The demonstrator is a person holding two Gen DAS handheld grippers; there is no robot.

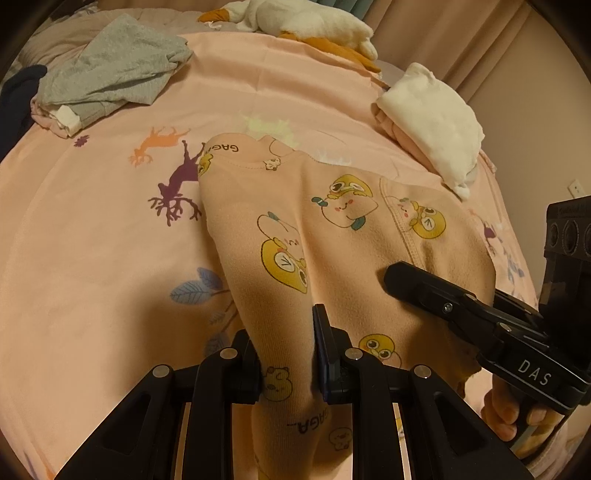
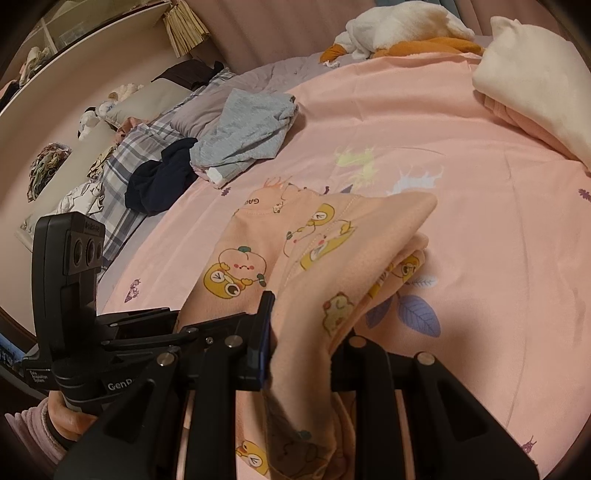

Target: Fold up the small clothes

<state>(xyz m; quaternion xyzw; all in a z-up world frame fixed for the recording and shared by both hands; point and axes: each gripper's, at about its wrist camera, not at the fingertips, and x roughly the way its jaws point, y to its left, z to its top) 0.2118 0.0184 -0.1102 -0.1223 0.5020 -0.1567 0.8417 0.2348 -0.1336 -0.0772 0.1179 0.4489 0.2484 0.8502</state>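
Observation:
A small peach garment with cartoon prints [image 1: 332, 229] lies partly on the pink bedsheet [image 1: 92, 240], its near part lifted. My left gripper [image 1: 286, 350] is shut on a bunched fold of it. My right gripper [image 2: 301, 343] is shut on another fold of the same garment [image 2: 314, 258], which drapes over its right finger. The right gripper also shows in the left wrist view [image 1: 424, 291], reaching in from the right. The left gripper shows in the right wrist view [image 2: 155, 332], at the left.
A grey garment [image 1: 110, 70] and a dark one [image 2: 159, 181] lie at the far left of the bed. A folded white and pink stack [image 1: 436, 122] sits at the far right. A white and orange plush toy [image 1: 306, 22] lies at the back.

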